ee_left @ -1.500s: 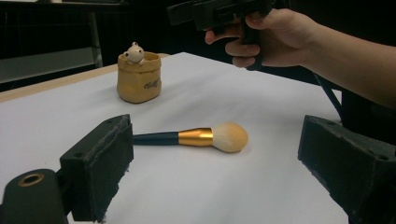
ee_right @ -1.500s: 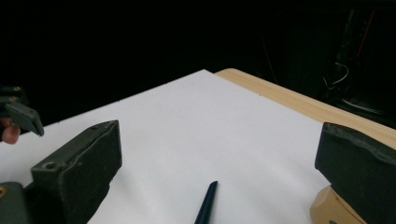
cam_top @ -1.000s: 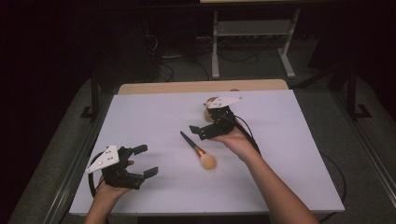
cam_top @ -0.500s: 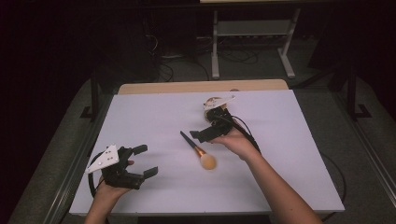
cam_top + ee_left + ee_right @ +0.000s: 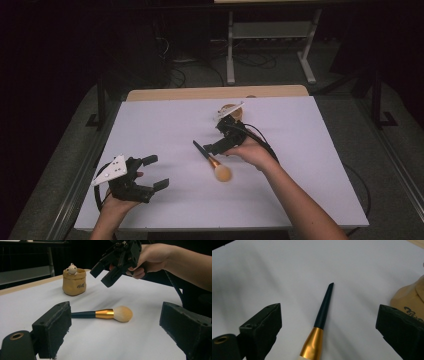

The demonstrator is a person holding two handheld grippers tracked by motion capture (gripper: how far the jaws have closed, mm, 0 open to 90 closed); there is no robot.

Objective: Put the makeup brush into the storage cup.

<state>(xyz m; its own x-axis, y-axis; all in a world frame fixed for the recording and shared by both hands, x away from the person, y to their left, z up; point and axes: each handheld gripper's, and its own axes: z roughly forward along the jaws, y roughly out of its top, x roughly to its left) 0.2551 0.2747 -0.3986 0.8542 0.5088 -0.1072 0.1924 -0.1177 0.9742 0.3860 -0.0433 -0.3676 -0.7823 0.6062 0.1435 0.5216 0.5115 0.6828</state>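
High view: right gripper (image 5: 216,146) hovers over the brush (image 5: 212,161) lying on the surface (image 5: 300,165), jaws wide but just closing slightly, gripping nothing. Left gripper (image 5: 154,172) open, empty.

One makeup brush (image 5: 212,161) on one white table (image 5: 310,165). One tan pot (image 5: 74,281), one small figure (image 5: 71,268) perched in it, possibly a bear. Two grippers: left gripper (image 5: 152,172), right gripper (image 5: 212,143).
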